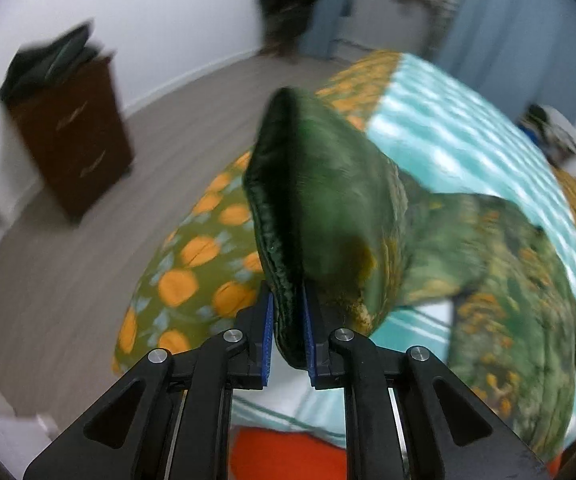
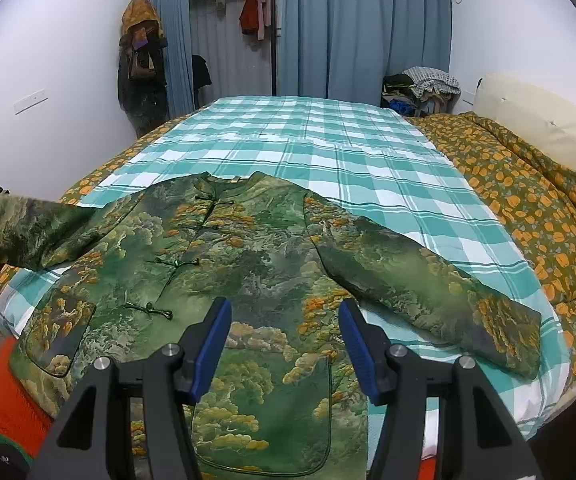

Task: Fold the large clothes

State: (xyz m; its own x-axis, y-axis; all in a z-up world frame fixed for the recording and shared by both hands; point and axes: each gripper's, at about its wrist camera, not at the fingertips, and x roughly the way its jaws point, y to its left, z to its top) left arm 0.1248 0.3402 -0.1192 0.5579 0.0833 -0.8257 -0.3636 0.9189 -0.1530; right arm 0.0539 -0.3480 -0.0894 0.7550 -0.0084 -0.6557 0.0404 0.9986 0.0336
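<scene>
A green jacket (image 2: 248, 264) with a yellow-green landscape print and knot buttons lies front up on the teal checked sheet (image 2: 327, 140) of a bed. My left gripper (image 1: 288, 320) is shut on the cuff of the jacket's left sleeve (image 1: 319, 200) and holds it up off the bed; that lifted sleeve (image 2: 24, 228) shows at the left edge of the right wrist view. My right gripper (image 2: 286, 332) is open and empty, hovering above the jacket's lower front. The right sleeve (image 2: 427, 292) lies flat and spread out.
An orange-patterned quilt (image 2: 527, 200) covers the bed's right side and hangs at its left edge (image 1: 192, 264). A brown drawer cabinet (image 1: 76, 136) stands on the floor by the wall. Blue curtains (image 2: 367, 28) and a coat rack (image 2: 142, 68) are behind the bed. Something orange (image 2: 4, 392) lies at the near edge.
</scene>
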